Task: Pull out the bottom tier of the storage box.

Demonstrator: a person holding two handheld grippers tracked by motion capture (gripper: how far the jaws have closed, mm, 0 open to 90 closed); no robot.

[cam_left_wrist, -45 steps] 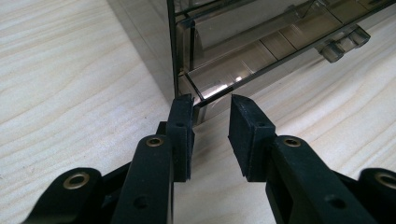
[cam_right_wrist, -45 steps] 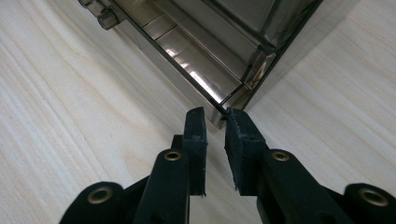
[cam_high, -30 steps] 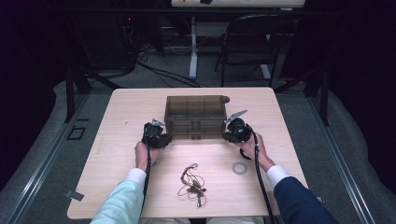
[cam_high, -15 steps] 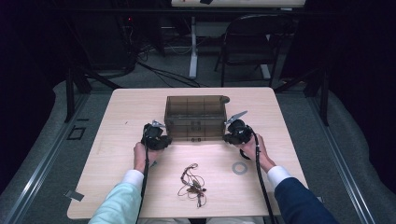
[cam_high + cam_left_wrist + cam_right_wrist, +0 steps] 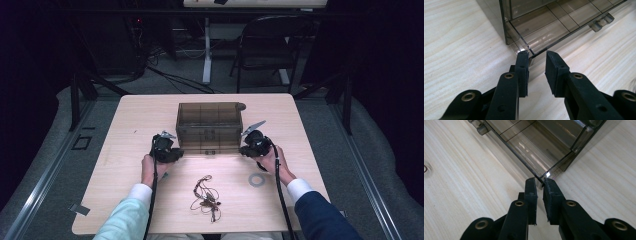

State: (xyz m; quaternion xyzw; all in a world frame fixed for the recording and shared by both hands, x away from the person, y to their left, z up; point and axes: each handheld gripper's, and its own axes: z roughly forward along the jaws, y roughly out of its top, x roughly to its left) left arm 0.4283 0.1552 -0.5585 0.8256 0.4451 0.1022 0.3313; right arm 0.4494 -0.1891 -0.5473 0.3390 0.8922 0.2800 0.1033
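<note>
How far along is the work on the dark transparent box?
Done: both tools are at the front corners of the box. In hand: the right hand-held gripper looks closed on the thin corner edge, while the left hand-held gripper is open around its corner. Left: closing the left one, then probably lifting or moving that part. The cord lies untouched.

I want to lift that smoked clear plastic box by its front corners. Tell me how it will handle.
The box looks rigid: thin, straight walls and dividers, so it probably won't flex much. It is likely light, as its visible compartments look empty. Its glossy plastic may slip between the left gripper and right gripper, which meet only thin corner edges.
</note>
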